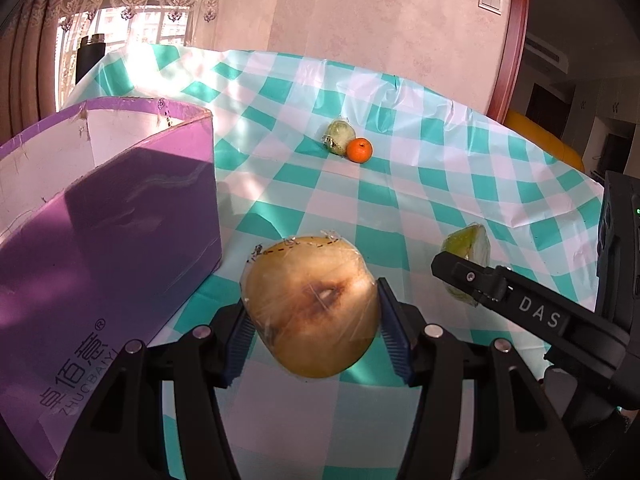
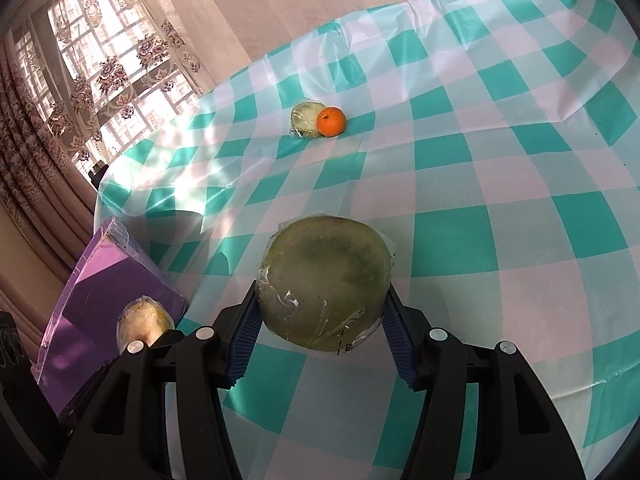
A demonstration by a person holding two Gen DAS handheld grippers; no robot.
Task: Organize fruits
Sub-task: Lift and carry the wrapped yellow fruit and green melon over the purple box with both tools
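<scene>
My left gripper (image 1: 314, 320) is shut on a plastic-wrapped yellow-brown fruit half (image 1: 312, 306), held above the checked tablecloth (image 1: 420, 184) just right of the open purple box (image 1: 100, 220). My right gripper (image 2: 326, 330) is shut on a plastic-wrapped green fruit half (image 2: 326, 284), also lifted off the cloth. In the left wrist view the right gripper (image 1: 464, 276) appears at the right with the green half (image 1: 470, 248) behind its finger. In the right wrist view the yellow half (image 2: 142, 320) shows at lower left in front of the purple box (image 2: 108, 280). An orange (image 1: 359, 150) (image 2: 331, 121) lies far back, touching a wrapped pale green fruit piece (image 1: 340, 134) (image 2: 306, 118).
The round table's cloth hangs over the far edge (image 1: 500, 120). A curtained window (image 2: 100, 72) and a pink wall stand behind. A dark cylinder (image 1: 91, 60) stands past the table at far left. A wooden door frame (image 1: 512, 40) rises at the right.
</scene>
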